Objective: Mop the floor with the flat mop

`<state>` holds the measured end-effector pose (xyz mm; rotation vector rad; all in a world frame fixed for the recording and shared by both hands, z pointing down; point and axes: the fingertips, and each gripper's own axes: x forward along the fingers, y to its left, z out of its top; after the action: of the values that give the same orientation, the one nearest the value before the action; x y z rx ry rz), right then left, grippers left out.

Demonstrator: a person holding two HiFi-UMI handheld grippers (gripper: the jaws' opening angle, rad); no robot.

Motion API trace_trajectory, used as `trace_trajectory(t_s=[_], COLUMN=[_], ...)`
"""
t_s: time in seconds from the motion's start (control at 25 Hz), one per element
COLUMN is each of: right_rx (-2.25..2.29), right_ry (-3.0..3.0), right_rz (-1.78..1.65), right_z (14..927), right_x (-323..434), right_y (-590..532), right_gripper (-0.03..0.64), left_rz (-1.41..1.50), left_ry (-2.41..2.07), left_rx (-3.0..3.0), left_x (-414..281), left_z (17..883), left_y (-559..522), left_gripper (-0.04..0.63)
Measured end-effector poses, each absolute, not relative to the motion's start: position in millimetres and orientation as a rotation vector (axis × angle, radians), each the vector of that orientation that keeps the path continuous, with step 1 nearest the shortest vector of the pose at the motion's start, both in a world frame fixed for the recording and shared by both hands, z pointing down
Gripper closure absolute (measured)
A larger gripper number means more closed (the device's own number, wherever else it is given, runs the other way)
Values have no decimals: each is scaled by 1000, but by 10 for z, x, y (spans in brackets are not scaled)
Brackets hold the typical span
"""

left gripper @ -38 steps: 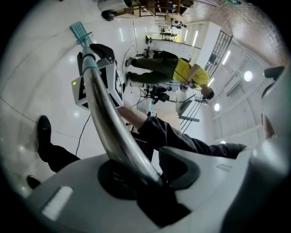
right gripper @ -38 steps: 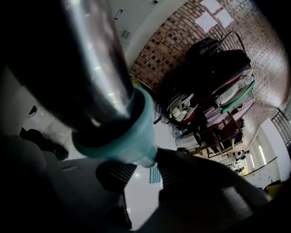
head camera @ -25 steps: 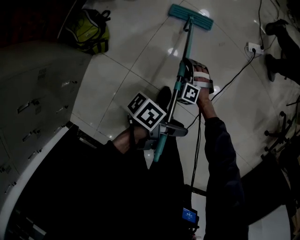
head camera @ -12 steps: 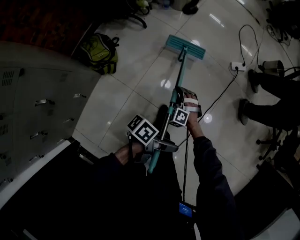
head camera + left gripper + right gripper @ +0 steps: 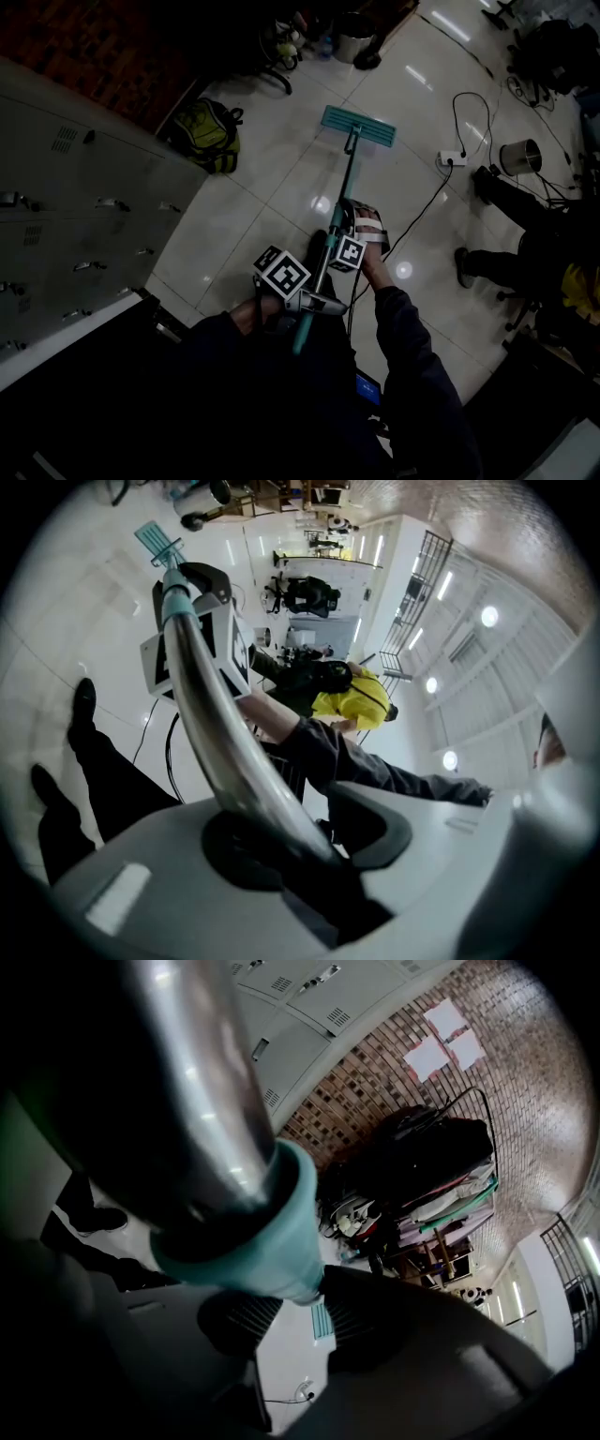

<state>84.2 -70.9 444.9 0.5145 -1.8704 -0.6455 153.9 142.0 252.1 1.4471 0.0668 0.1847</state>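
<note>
A flat mop with a teal head (image 5: 358,128) lies flat on the white tiled floor, its metal handle (image 5: 339,201) slanting back toward me. My left gripper (image 5: 309,302) is shut on the handle near its teal end. My right gripper (image 5: 339,225) is shut on the handle higher up, by a teal collar (image 5: 258,1241). In the left gripper view the steel handle (image 5: 220,733) runs out from between the jaws to the far mop head (image 5: 157,542). The mop head (image 5: 321,1321) shows small between the jaws in the right gripper view.
Grey lockers (image 5: 66,216) stand at the left, a green backpack (image 5: 211,133) beside them. A power strip (image 5: 450,158) with a cable (image 5: 422,202) lies right of the mop, a metal bucket (image 5: 517,156) farther right. A seated person's legs (image 5: 506,262) are at the right edge.
The head view has tilted up, so the mop, both grippers and the backpack sit lower and smaller in frame. More of the far floor shows. Both grips on the handle are unchanged.
</note>
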Motion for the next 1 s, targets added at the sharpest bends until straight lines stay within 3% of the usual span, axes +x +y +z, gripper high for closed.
trace_trajectory(t_s=[1.0], right_rx=[549], right_ry=[-1851], right_rz=[-712], right_z=[4007], right_x=[726], right_y=[-555], right_gripper=[476], left_rz=[213], left_ry=[79], left_rx=[1504], left_x=[1399], left_z=[2195], left_y=[1681], left_gripper=[437])
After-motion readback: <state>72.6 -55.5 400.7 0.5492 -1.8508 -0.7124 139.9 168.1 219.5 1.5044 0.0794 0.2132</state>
